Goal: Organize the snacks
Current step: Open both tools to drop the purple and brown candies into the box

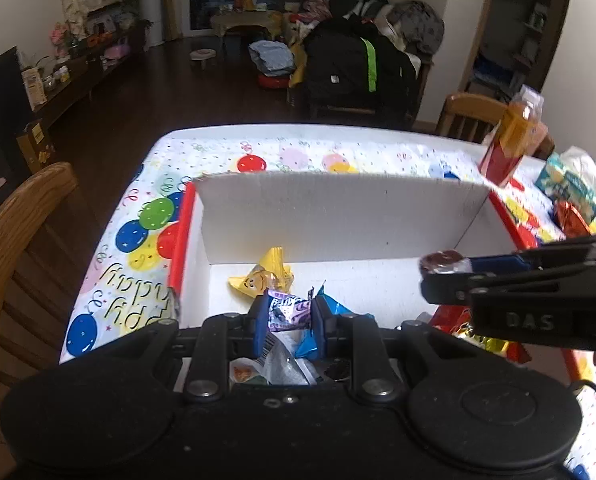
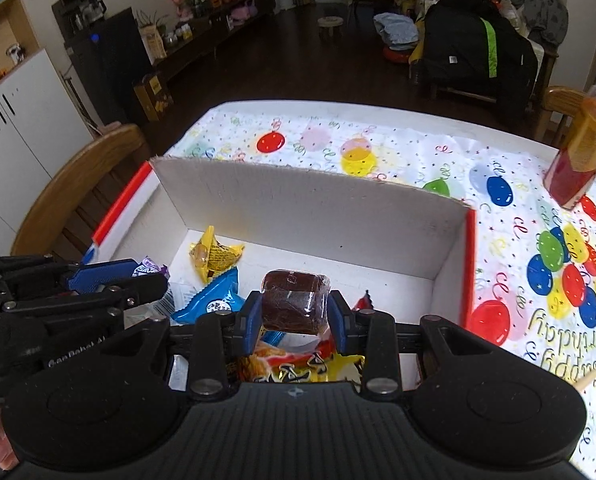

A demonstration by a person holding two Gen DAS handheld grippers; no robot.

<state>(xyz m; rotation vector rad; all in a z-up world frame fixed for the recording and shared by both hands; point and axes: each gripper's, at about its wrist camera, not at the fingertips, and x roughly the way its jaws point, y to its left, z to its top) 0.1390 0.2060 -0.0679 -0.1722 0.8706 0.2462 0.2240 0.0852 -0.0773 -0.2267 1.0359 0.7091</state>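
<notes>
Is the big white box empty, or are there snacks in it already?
Not empty. The white cardboard box already holds snacks: a yellow wrapped candy and a blue packet lie on its floor, with more wrappers nearer the grippers.

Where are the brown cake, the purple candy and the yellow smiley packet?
Brown cake (image 2: 296, 300), right wrist view, middle of its clear-wrapped front.
Purple candy (image 1: 290, 311), left wrist view, centre of the wrapper between the fingers.
Yellow smiley packet (image 1: 262, 277), left wrist view, on its printed face.

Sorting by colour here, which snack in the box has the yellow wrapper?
The yellow packet lying near the back wall of the box, beyond the blue packet; it is held by neither tool.
</notes>
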